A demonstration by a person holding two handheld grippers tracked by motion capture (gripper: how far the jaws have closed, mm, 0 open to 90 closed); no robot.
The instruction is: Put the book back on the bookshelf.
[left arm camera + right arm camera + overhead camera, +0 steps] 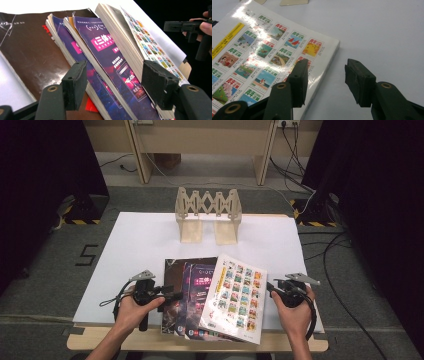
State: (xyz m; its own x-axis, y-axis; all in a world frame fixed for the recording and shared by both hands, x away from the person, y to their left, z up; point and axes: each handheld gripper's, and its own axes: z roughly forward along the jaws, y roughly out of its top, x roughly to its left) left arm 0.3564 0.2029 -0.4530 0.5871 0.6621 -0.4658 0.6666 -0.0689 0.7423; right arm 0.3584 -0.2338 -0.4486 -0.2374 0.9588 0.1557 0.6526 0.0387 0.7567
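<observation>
Four books lie fanned and overlapping at the near edge of the white worktop (pixel 140 240), with a wooden rack (pixel 208 215) standing well behind them; the white book (pixel 235 292) tops the pile at its right, beside two purple books (pixel 197 290) and a dark brown book (pixel 172 270). Both claws stand wide and hold nothing; the left claw (pixel 113 82) points at the purple books' page edges from the pile's left, the right claw (pixel 325 80) straddles the white book's right edge.

Four overlapping books (pixel 212 297) fanned flat on white sheet, white picture-grid book (pixel 236 297) topmost, rightmost
</observation>
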